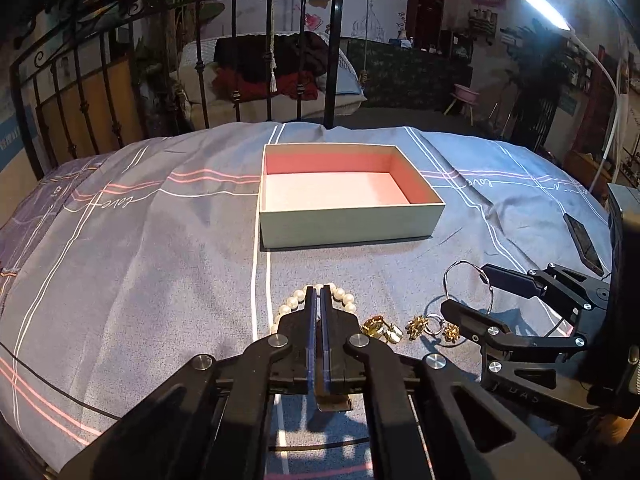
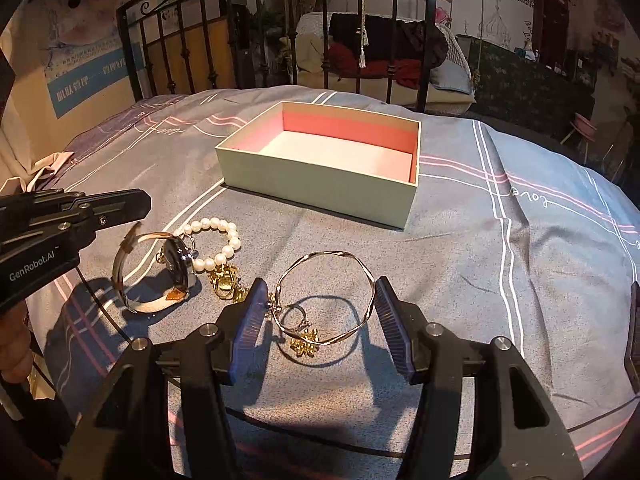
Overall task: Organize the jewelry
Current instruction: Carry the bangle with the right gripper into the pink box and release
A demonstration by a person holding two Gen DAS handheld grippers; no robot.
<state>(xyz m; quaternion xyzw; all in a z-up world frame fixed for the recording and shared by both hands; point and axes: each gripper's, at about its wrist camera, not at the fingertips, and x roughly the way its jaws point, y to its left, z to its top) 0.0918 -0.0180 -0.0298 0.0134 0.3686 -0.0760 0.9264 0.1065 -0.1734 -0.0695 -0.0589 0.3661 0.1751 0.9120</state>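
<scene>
My left gripper (image 1: 320,294) is clamped on the wide bangle (image 2: 132,272). My right gripper (image 2: 320,296) stands half open, pads pressing the thin twisted bangle (image 2: 348,258).

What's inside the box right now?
Nothing visible: the box shows only its bare pale floor and pink inner walls. In both views the near wall hides a strip of floor behind it, so that strip is unconfirmed.

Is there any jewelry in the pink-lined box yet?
No: in the right wrist view the box shows only its bare pale floor, while the pearl bracelet and thin bangle lie on the bedspread.
</scene>
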